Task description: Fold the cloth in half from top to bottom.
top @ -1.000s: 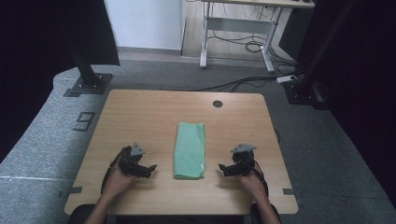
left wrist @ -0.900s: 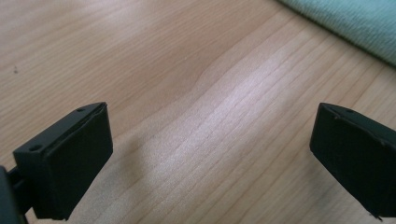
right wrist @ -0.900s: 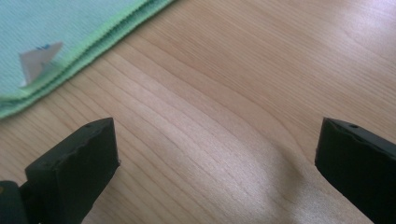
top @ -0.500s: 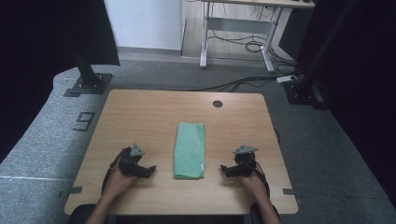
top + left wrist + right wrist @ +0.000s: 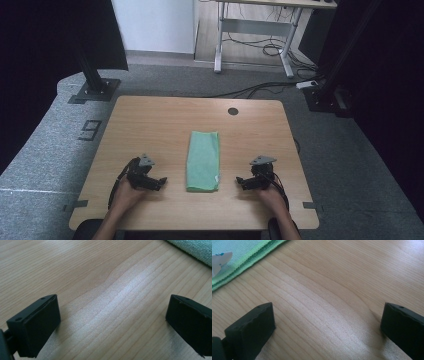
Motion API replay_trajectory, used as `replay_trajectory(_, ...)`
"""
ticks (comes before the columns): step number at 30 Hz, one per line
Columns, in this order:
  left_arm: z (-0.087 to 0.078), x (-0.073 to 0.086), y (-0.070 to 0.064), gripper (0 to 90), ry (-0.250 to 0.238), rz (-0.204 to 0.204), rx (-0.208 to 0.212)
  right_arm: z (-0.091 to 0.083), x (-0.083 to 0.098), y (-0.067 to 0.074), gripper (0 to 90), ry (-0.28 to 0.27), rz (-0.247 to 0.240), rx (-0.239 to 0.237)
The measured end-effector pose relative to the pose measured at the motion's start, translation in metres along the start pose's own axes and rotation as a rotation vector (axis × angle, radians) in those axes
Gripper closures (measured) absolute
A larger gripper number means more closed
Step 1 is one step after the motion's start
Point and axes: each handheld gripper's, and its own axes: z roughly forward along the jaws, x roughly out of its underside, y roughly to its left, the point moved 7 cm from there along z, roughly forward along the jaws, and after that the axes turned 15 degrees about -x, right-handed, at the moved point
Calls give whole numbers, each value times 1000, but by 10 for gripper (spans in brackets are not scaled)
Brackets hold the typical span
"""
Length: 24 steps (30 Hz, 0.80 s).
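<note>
We saw one wooden table [image 5: 150, 120] bearing one green cloth [image 5: 203, 160], folded into a long strip with a small white tag near its front corner, lying at the table's middle. We counted two grippers, the left gripper [image 5: 159, 182] and right gripper [image 5: 242, 182], each spread wide, flanking it.
</note>
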Motion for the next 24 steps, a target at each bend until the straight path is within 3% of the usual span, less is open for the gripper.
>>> replay_trajectory(16,2,-4,-2,0,17,-15,-15,1,-2,1,5,-5,18,10)
replay_trajectory(24,3,-6,-8,2,6,-5,-5,2,-16,16,12,-42,13,-25)
